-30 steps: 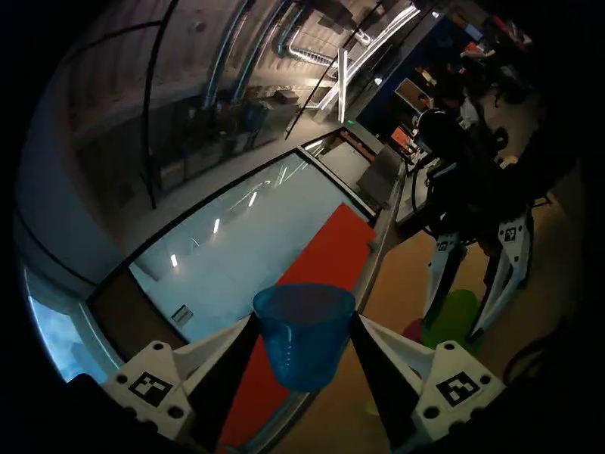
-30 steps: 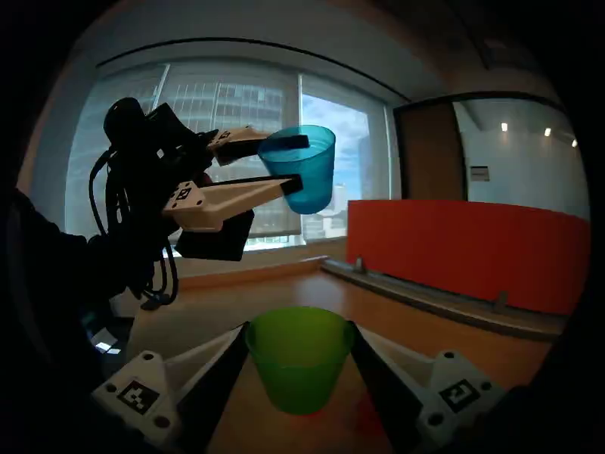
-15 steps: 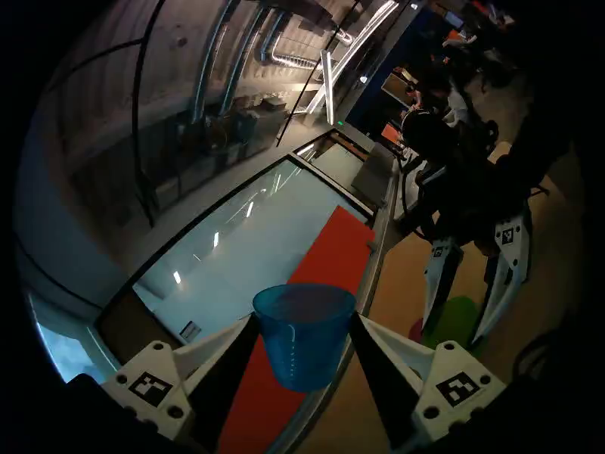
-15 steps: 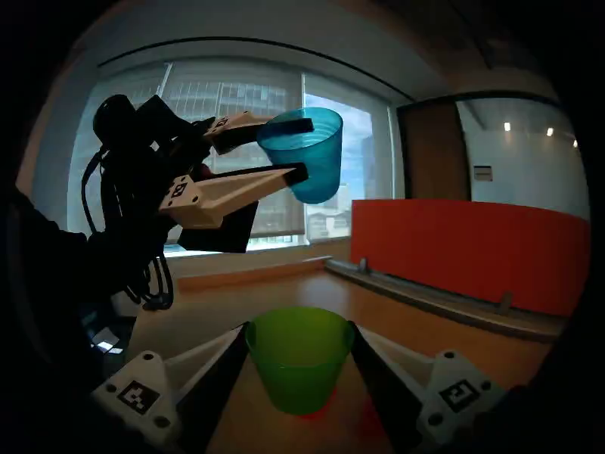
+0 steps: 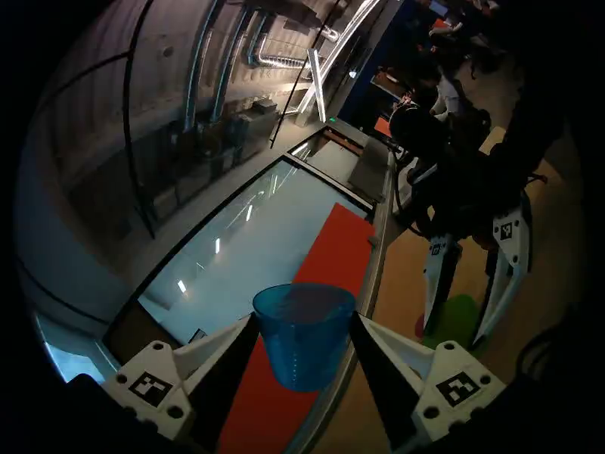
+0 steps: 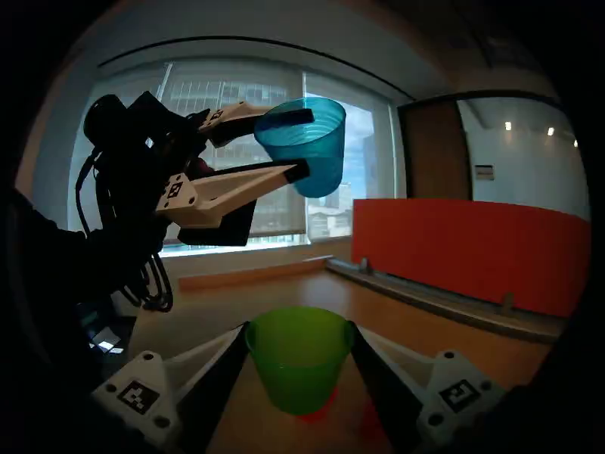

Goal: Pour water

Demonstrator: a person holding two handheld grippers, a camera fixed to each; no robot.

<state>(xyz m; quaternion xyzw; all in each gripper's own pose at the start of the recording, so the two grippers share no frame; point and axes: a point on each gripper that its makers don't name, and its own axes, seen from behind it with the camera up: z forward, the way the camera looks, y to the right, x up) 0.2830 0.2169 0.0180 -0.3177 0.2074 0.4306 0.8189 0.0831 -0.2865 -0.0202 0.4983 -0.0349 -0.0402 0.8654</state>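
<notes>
Both cups gripped, blue one held high, pour not yet started.
Left gripper [image 5: 305, 327] is closed to cup width, both fingers pinching the blue cup [image 5: 304, 346] just under the rim. Right gripper [image 6: 299, 337] clamps the green cup [image 6: 298, 365] the same way, low over the wooden table [image 6: 423, 321]. In the right gripper view the blue cup sits up and left of the green one, near upright. Risk: tipping from this height and off to one side, the water likely misses or splashes; the tapered cup could slip.

Office. Wide windows [image 6: 363, 181] face tower blocks; red divider [image 6: 469, 250] runs along wooden desk's [image 6: 242, 303] far edge. Exposed pipes [image 5: 261, 49] overhead.
</notes>
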